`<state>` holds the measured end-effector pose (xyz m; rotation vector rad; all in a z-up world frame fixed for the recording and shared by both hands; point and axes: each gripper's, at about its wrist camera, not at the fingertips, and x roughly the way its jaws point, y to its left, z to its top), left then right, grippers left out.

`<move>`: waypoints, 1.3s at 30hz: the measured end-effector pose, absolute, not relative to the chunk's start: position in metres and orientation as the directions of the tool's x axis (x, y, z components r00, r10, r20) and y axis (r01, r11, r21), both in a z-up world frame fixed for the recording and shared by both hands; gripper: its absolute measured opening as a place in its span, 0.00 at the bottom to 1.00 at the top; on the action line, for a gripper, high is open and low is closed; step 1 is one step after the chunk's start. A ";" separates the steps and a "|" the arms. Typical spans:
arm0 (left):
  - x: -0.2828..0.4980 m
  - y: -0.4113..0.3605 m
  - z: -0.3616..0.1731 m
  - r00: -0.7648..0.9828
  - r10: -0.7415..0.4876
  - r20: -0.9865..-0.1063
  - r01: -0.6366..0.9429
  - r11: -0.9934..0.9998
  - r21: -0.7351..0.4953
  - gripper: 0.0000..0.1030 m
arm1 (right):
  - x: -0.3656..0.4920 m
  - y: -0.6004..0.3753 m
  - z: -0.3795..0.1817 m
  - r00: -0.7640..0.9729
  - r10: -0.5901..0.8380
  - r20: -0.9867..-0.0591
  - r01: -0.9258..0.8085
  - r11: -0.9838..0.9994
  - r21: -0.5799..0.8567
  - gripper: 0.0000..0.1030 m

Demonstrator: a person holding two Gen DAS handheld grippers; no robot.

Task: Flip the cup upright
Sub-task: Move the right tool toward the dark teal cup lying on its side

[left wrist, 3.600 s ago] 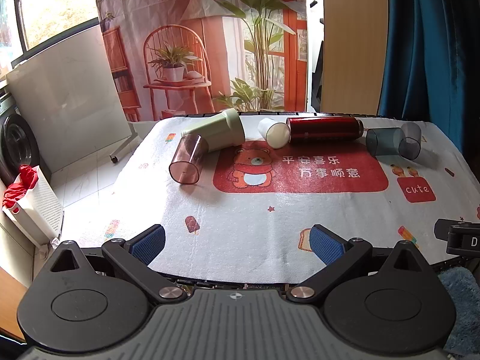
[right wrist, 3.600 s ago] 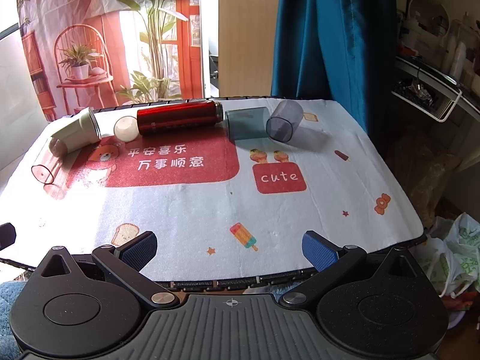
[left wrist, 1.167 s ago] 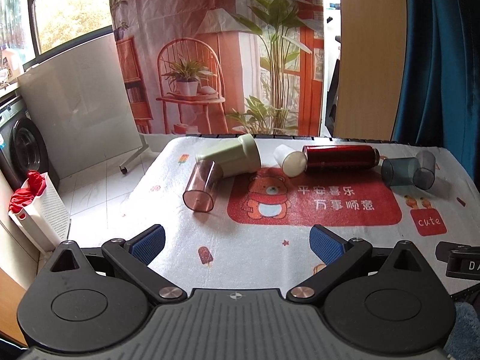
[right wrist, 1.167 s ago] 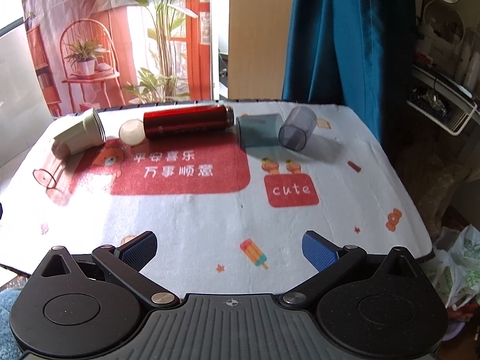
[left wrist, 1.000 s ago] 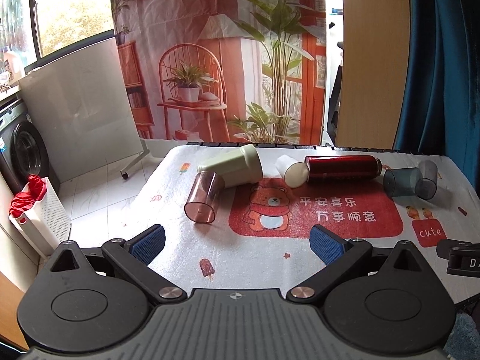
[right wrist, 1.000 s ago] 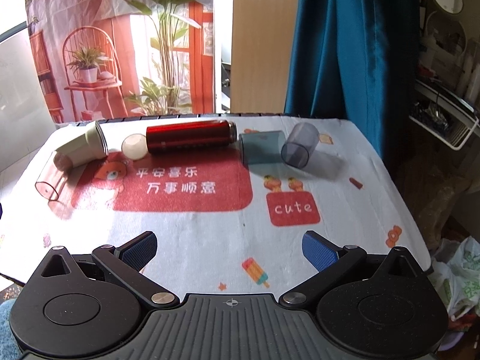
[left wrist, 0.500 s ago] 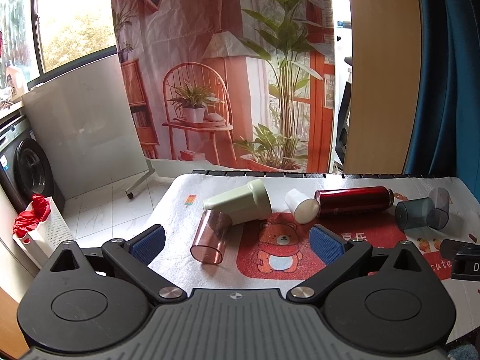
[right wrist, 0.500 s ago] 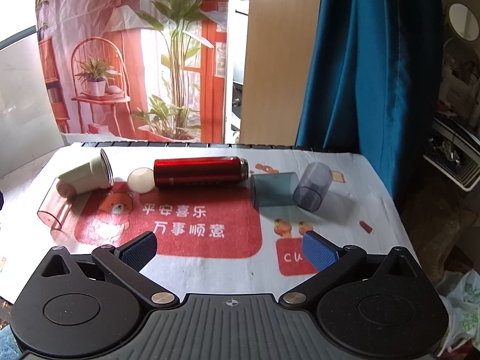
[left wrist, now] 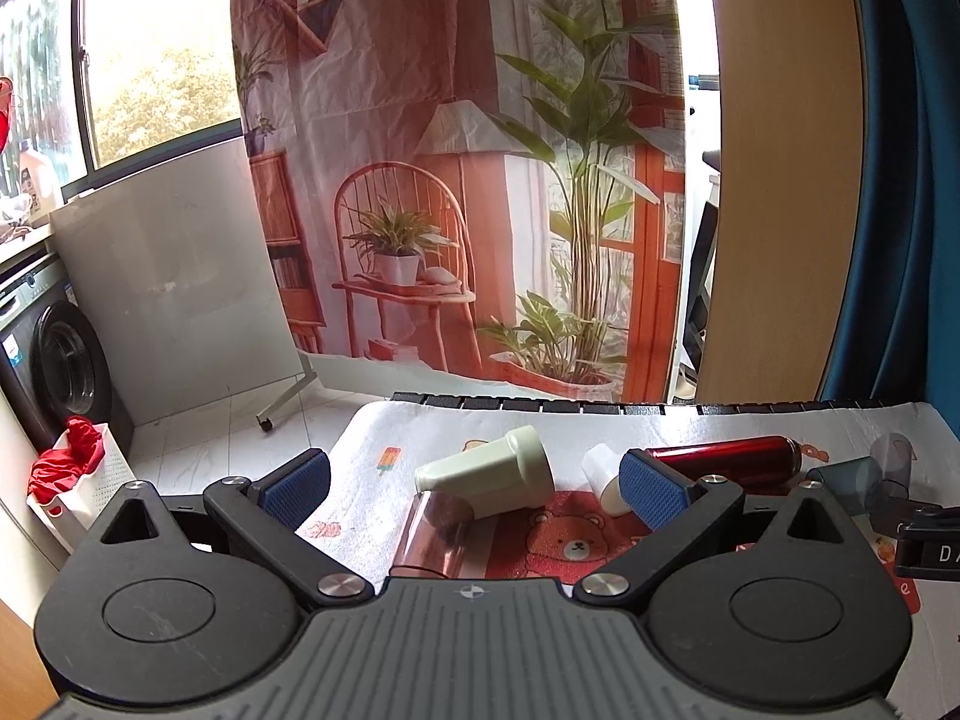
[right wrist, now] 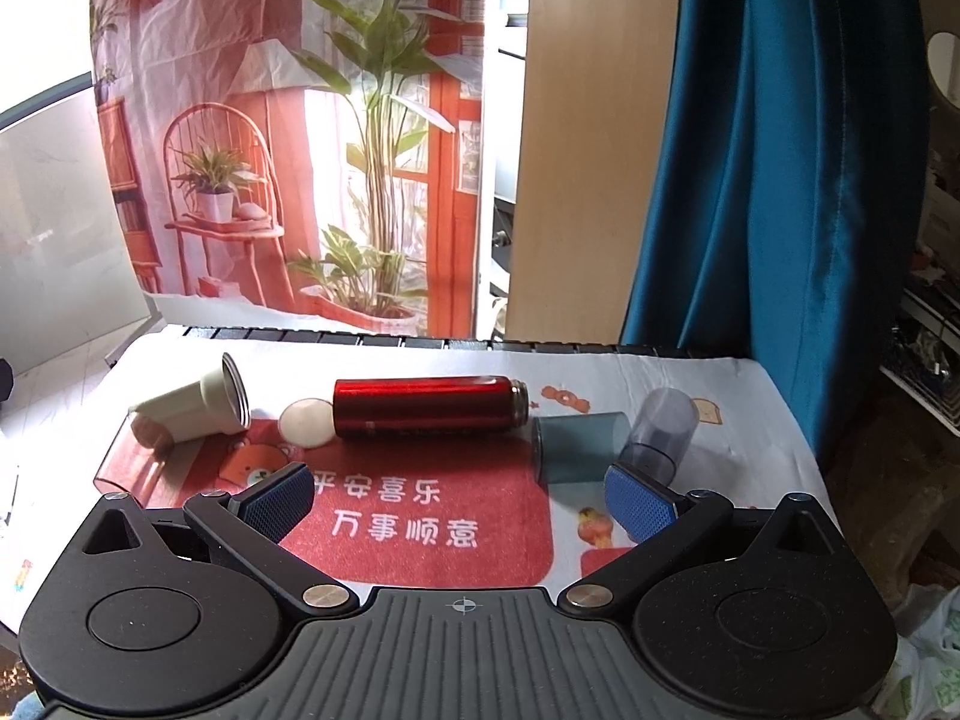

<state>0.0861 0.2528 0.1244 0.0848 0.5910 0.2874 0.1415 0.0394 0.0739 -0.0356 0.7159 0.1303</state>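
Two hand-held grippers hover over the near side of a bench [right wrist: 744, 396] covered with a white cloth printed with a red panel and a cartoon bear. The left hand-held gripper [left wrist: 474, 489] has its blue-padded fingers spread wide apart and holds nothing. The right hand-held gripper [right wrist: 459, 501] is likewise wide open and empty.

Several cups lie tipped on their sides in a row along the far edge of the bench. Toward the far left corner, a pale green cup [left wrist: 489, 474] lies on its side; in the right wrist view its open mouth faces right. A clear pink cup [left wrist: 432, 537] lies touching it on the near side, mouth toward the camera in the left wrist view. Both sit just beyond the left hand-held gripper, between the lines of its two fingers, not touched by either pad.

To their right lies a small white cap [right wrist: 306, 423], and against it a red metal flask [right wrist: 429, 408] on its side, lengthwise along the far edge. Beyond the flask's neck, toward the far right corner, lie a teal translucent cup [right wrist: 579, 447] and a grey translucent cup [right wrist: 660, 429], side by side and seemingly touching, though the overlap makes this hard to confirm. The right hand-held gripper's right pad [right wrist: 639, 507] sits just in front of these two, apart from them.
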 end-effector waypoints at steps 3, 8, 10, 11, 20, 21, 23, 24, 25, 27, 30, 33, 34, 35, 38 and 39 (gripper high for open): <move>0.095 0.254 0.123 0.794 0.294 -0.533 -0.241 0.956 0.169 1.00 | 0.153 0.038 0.075 0.741 0.129 -0.659 -0.136 0.990 0.041 1.00; 0.110 0.263 0.116 0.801 0.284 -0.526 -0.235 0.959 0.159 1.00 | 0.174 0.031 0.069 0.733 0.200 -0.650 -0.152 0.980 0.129 1.00; 0.117 0.270 0.110 0.801 0.276 -0.531 -0.239 0.961 0.140 1.00 | 0.182 0.029 0.064 0.735 0.206 -0.647 -0.154 0.979 0.137 1.00; 0.122 0.274 0.106 0.797 0.280 -0.535 -0.245 0.960 0.136 1.00 | 0.186 0.029 0.061 0.741 0.208 -0.638 -0.153 0.978 0.140 1.00; 0.166 0.303 0.057 0.727 0.298 -0.618 -0.242 0.954 0.176 1.00 | 0.214 0.027 0.013 0.821 0.213 -0.529 -0.155 0.976 0.152 1.00; 0.168 0.305 0.052 0.723 0.299 -0.623 -0.240 0.954 0.180 1.00 | 0.219 0.027 0.008 0.815 0.213 -0.539 -0.161 0.977 0.141 1.00; 0.174 0.312 0.042 0.711 0.301 -0.635 -0.238 0.954 0.185 1.00 | 0.228 0.029 -0.004 0.793 0.225 -0.566 -0.182 0.974 0.132 1.00; 0.176 0.314 0.038 0.706 0.299 -0.642 -0.237 0.954 0.184 1.00 | 0.232 0.031 -0.008 0.786 0.221 -0.577 -0.187 0.975 0.119 1.00; 0.178 0.318 0.032 0.701 0.297 -0.649 -0.236 0.955 0.182 1.00 | 0.235 0.032 -0.015 0.777 0.215 -0.592 -0.193 0.976 0.102 1.00; 0.181 0.322 0.023 0.693 0.297 -0.657 -0.239 0.954 0.180 1.00 | 0.241 0.034 -0.026 0.758 0.207 -0.618 -0.199 0.976 0.083 1.00; 0.185 0.324 0.012 0.685 0.296 -0.666 -0.244 0.954 0.173 1.00 | 0.247 0.033 -0.042 0.742 0.195 -0.641 -0.193 0.978 0.075 1.00; 0.188 0.323 0.001 0.682 0.291 -0.671 -0.244 0.955 0.166 1.00 | 0.248 0.029 -0.057 0.745 0.167 -0.646 -0.172 0.984 0.055 1.00; 0.188 0.322 -0.003 0.682 0.291 -0.671 -0.245 0.955 0.165 1.00 | 0.248 0.027 -0.062 0.743 0.164 -0.648 -0.173 0.984 0.051 1.00; 0.187 0.321 -0.006 0.683 0.290 -0.671 -0.247 0.955 0.162 1.00 | 0.248 0.024 -0.065 0.741 0.161 -0.651 -0.174 0.984 0.045 1.00; 0.188 0.319 -0.017 0.670 0.286 -0.685 -0.265 0.954 0.139 1.00 | 0.246 0.017 -0.072 0.744 0.157 -0.649 -0.178 0.983 0.033 1.00; 0.188 0.319 -0.020 0.666 0.279 -0.692 -0.269 0.955 0.126 1.00 | 0.246 0.015 -0.074 0.748 0.156 -0.645 -0.179 0.983 0.029 1.00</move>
